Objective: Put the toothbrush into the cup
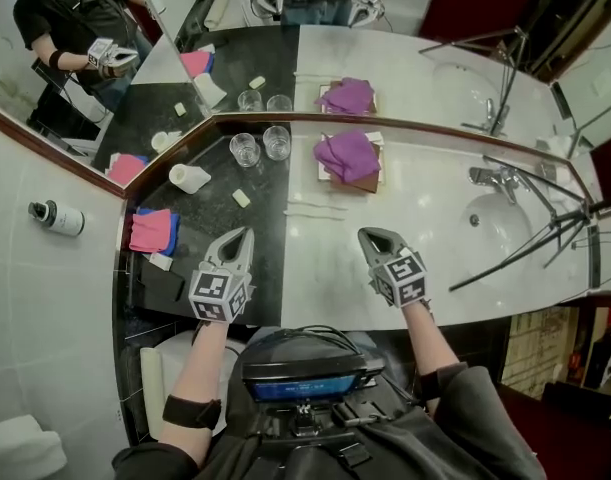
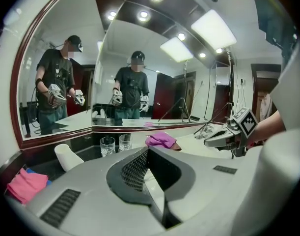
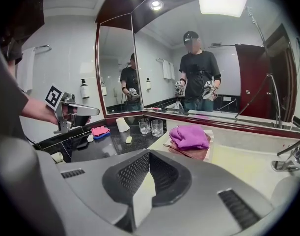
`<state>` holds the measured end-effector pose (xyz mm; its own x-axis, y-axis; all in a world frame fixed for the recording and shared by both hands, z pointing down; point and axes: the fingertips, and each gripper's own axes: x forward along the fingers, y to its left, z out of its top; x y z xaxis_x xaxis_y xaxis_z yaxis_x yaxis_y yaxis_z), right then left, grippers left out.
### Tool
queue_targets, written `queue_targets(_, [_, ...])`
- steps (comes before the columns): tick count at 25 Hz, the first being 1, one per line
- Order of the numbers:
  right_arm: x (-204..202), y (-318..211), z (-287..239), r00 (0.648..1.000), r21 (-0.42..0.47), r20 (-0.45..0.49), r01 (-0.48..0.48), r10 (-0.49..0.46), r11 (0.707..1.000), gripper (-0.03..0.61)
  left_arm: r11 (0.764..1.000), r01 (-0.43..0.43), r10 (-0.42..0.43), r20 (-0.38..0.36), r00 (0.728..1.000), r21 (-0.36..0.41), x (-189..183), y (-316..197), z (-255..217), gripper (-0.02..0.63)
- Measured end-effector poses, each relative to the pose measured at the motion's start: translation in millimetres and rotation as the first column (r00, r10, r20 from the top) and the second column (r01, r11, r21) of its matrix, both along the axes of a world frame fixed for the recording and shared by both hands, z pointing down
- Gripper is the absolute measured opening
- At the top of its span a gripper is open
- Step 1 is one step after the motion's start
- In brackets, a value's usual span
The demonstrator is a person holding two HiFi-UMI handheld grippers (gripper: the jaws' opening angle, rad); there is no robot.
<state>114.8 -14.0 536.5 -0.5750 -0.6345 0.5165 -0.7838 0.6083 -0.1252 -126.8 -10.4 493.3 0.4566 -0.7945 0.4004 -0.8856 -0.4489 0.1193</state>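
So, both grippers are out over the front part of the counter point(image 1: 425, 203), and neither one is holding anything. The purple cloth point(image 1: 347, 156) sits on a little tray near the mirror, so I'll place everything off that.

The left gripper point(image 1: 246, 233) has its jaws pressed together with nothing between them. It's over the black stone, left of the purple cloth and closer to the person. Same deal with the right gripper point(image 1: 366, 235): jaws closed and empty. It's straight in front of the purple cloth, over the white stone.

The toothbrush point(image 1: 315, 211) seems to be the thin pale strip lying flat on the white stone, just in front of the purple cloth and a touch to its left. It's pretty faint, so I can't make out much more. It lies between the two gripper tips, and neither touches it.

Two glasses point(image 1: 276, 142) stand upright side by side just left of the purple cloth. A white cup point(image 1: 189, 178) lies tipped over further left of them. A pink cloth point(image 1: 150, 230) is well left of the purple cloth, nearer the person. The sink point(image 1: 505, 230) is off to the purple cloth's right.
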Motion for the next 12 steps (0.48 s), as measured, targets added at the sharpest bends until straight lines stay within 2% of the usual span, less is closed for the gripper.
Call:
queue_targets(2, [-4.1,1.3,4.5,0.998,0.0,-0.042,0.04,-0.04,0.999,0.018,1.0,-0.005,0.005,0.0,1.0,0.001,1.1,0.1,0.5,0.005])
queue_targets(4, [-12.4,2.6,10.7,0.984,0.002,-0.12,0.129,-0.128,0.992,0.018,1.0,-0.014,0.014,0.006,1.0,0.0,3.5,-0.2,1.5,0.005])
queue_targets(8, [-29.3,4.8,32.0,0.901,-0.043,-0.284,0.328,-0.326,0.944,0.033,1.0,-0.03,0.03,0.01,1.0,-0.009,10.1,2.1,5.9,0.005])
queue_targets(9, [-33.6,5.1,38.3,0.881,-0.062,-0.302,0.364,-0.365,0.929,0.07,0.999,-0.033,0.033,0.009,0.999,-0.01,11.2,3.0,6.9,0.005])
queue_targets(12, [-47.2,3.6,54.2,0.821,-0.108,-0.339,0.452,-0.46,0.885,0.117,0.999,-0.041,0.041,0.001,0.999,-0.017,13.0,4.8,10.5,0.005])
